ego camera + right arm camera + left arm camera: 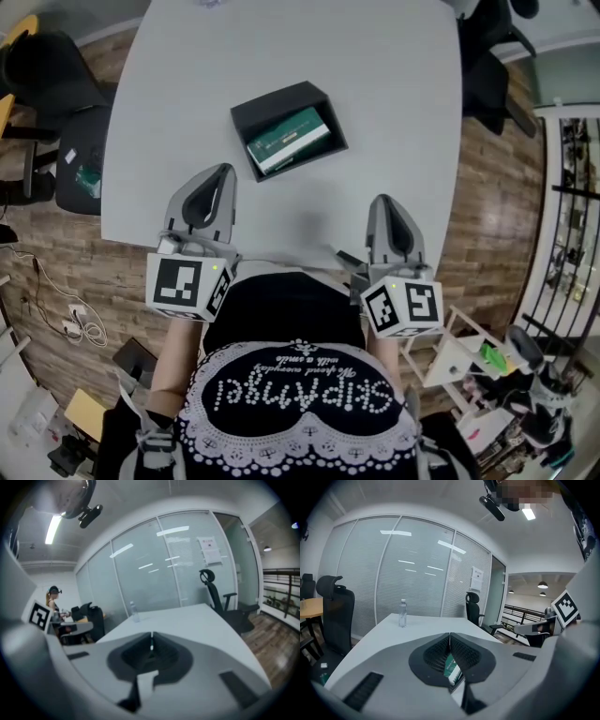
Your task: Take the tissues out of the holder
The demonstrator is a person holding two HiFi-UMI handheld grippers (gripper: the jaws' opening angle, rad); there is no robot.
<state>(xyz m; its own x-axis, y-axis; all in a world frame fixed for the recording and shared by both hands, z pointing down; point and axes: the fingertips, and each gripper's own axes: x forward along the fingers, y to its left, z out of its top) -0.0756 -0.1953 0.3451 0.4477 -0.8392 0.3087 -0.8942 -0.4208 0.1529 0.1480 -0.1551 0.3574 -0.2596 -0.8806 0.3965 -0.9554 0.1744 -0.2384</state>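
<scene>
A black open-topped holder lies near the middle of the grey table, with a green and white tissue pack inside it. My left gripper hovers over the table's near edge, short of the holder and slightly to its left. Its jaws are shut and hold nothing. In the left gripper view the left gripper points toward the tissue pack, which shows just below the jaws. My right gripper is at the near edge to the holder's right, shut and empty. The right gripper looks across bare tabletop.
A clear water bottle stands at the table's far end. Black office chairs stand left of the table, and another chair on its right side. A white cart stands by my right hip. Cables lie on the wooden floor.
</scene>
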